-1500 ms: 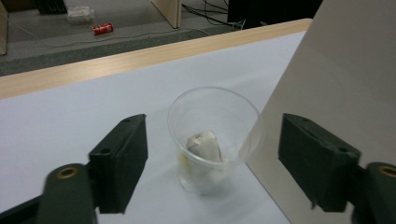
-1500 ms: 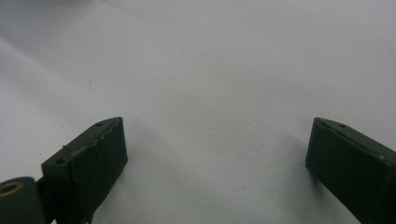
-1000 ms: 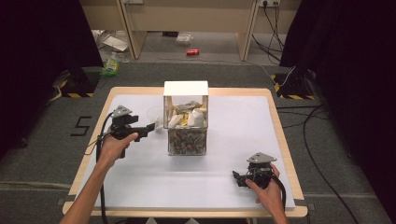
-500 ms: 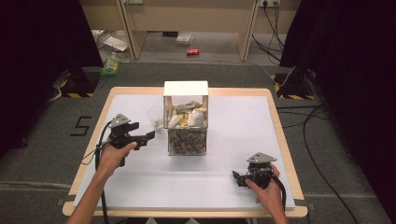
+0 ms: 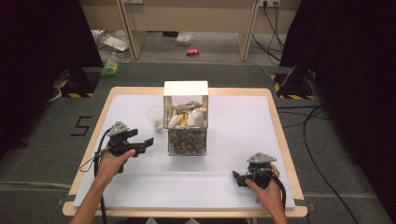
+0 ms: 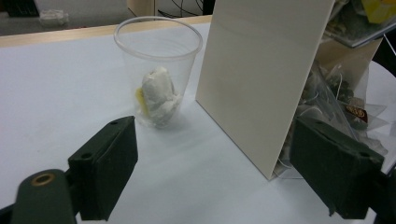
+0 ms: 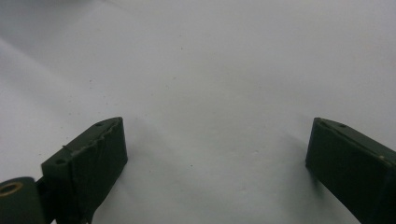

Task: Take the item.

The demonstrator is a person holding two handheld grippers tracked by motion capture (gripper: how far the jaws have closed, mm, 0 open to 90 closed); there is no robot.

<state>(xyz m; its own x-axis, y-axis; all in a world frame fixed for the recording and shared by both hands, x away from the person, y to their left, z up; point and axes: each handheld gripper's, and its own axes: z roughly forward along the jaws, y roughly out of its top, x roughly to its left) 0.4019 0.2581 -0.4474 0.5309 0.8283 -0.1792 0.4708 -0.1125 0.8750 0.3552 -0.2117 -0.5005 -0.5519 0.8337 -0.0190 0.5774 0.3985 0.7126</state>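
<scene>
So, table [image 5: 140,107]: white sheet over wooden top, fills mid frame in high view.
Box [image 5: 185,119]: clear-sided w/ white top, centre of frame; packed w/ sachets/tea-bag-like packets, contents hard to ID.
Left gripper [image 5: 148,140]: left-centre of frame, held just above the table, aimed toward box's left side; jaws wide apart, nothing between them.
Right gripper [image 5: 237,177]: lower right of frame, low over bare sheet; jaws wide apart, nothing held.
Plastic cup [image 6: 157,70]: upper left-centre of left gripper view, clear, upright, just beside box's white panel; in high view it sits left of box.
White lump [image 6: 160,95]: inside cup, at bottom; yellow bit beside it, can't tell what.
Step, my read: approach to cup, pre-grasp.
Next: advance left gripper fwd, centre cup between jaws, close gently since thin wall prob. crushes.
Hidden: cup partly blocked by box in high view; box's right part cut off in left gripper view.
</scene>
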